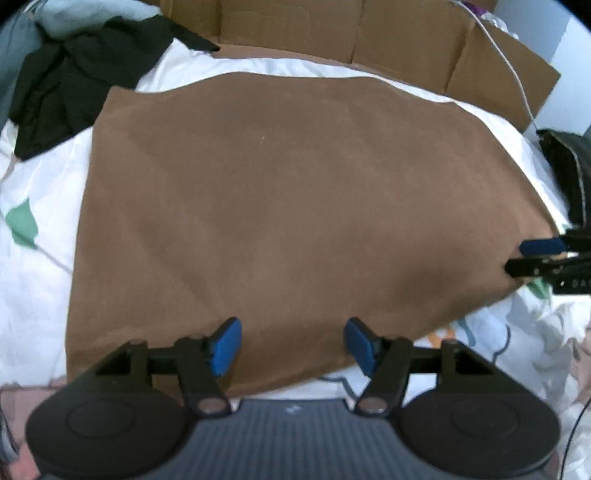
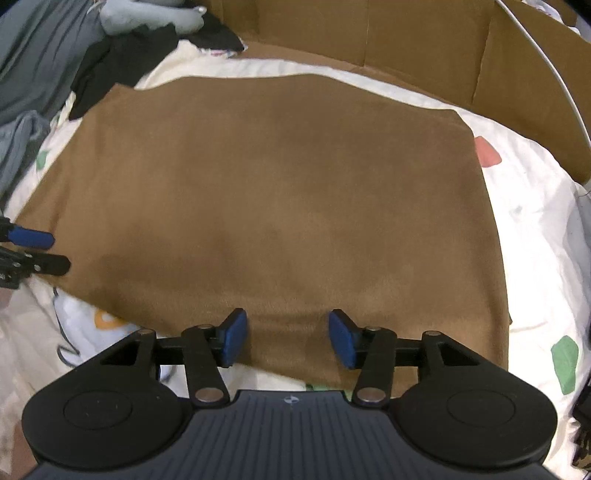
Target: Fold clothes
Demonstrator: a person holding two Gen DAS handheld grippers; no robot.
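Brown garment (image 1: pixel 280 206), folded flat, lies on a white printed bedsheet (image 1: pixel 33 288), long axis running left to right, directly ahead of both tools. Left gripper (image 1: pixel 291 345) and right gripper (image 2: pixel 286 338) both hover over its near hem, jaws spread, holding nothing, side by side and aimed forward, roughly equally near. Dark clothes pile (image 1: pixel 74 81) far left; cardboard box (image 1: pixel 369 33) behind.

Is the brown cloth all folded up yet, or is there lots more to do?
Not yet. The brown cloth lies spread smooth on the white sheet. Both the left gripper and right gripper hover open at its near edge, gripping nothing. The dark clothes pile waits.
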